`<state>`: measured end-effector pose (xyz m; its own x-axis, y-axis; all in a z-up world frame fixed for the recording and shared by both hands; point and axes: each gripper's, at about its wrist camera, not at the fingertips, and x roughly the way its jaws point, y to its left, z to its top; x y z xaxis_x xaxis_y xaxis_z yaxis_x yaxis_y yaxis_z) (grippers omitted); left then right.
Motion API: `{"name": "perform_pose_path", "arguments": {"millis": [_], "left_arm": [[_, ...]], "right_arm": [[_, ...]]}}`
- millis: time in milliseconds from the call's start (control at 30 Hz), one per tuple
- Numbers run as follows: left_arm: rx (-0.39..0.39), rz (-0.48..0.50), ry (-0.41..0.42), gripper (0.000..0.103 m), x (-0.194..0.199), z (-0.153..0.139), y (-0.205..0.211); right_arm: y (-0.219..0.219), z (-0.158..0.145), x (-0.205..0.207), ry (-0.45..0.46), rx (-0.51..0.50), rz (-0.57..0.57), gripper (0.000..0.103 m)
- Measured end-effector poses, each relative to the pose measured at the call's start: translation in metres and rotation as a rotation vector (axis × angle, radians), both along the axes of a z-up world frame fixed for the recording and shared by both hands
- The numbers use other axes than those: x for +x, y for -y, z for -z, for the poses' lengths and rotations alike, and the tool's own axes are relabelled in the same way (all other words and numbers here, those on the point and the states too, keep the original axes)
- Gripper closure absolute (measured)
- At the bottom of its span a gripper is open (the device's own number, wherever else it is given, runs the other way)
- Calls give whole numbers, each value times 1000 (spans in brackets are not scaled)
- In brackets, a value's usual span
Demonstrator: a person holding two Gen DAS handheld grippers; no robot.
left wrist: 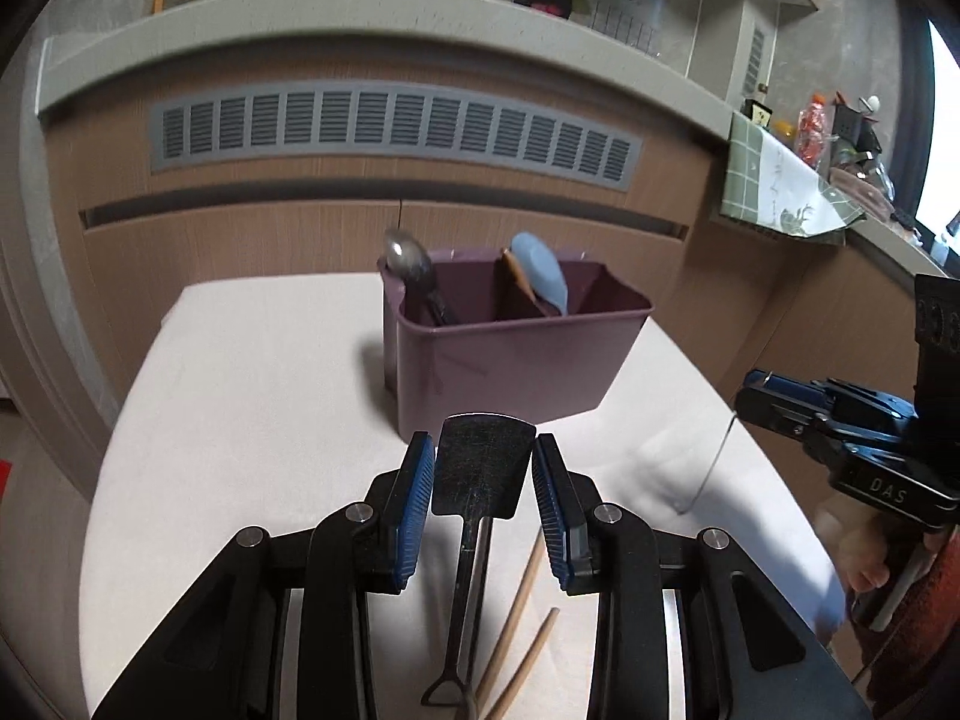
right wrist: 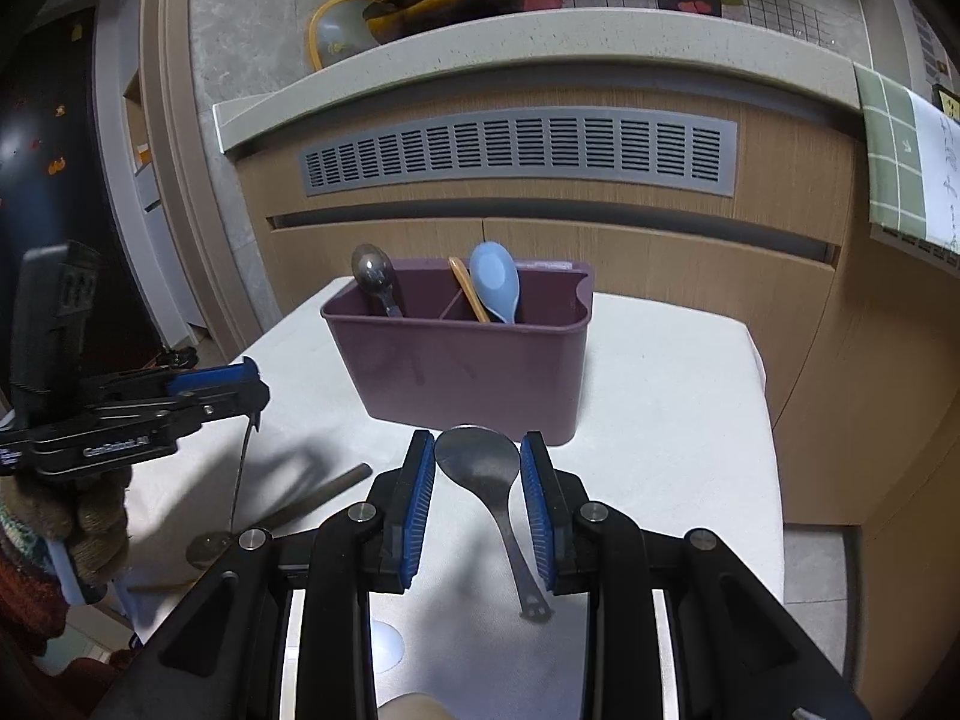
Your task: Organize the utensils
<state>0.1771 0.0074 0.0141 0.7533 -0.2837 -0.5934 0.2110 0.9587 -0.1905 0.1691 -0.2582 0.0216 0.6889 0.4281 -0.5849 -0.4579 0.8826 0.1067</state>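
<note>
Left tongs [left wrist: 483,468]: level over the worktop [left wrist: 240,396], parted wide around a black spatula [left wrist: 483,468], pads clear of it.
Right tongs [right wrist: 477,468]: level, parted around a steel spoon [right wrist: 477,462], not touching.
Holder [right wrist: 462,360]: purple, beyond both, containing a metal spoon [right wrist: 373,276] and a blue spoon [right wrist: 495,279].
Chopsticks [left wrist: 516,612]: beside the spatula's handle.

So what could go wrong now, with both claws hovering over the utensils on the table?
The left gripper straddles the black spatula with two chopsticks close beside its handle; closing might nudge or catch one. The right gripper brackets the metal spoon at its smooth, rounded bowl, which might slip. The purple caddy stands just ahead, so a hasty lift could bump it.
</note>
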Motion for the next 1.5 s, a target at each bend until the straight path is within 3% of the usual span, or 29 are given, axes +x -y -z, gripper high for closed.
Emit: {"name": "perform_pose_path", "arguments": {"millis": [300,1500], "left_arm": [[-4,-2,39,70,-7,-13,3],[-24,-5,60,71,-19,-25,7]], "right_arm": [[-3,-9,-3,28,-14,1,77],[-4,-12,-2,29,-10,-11,77]]}}
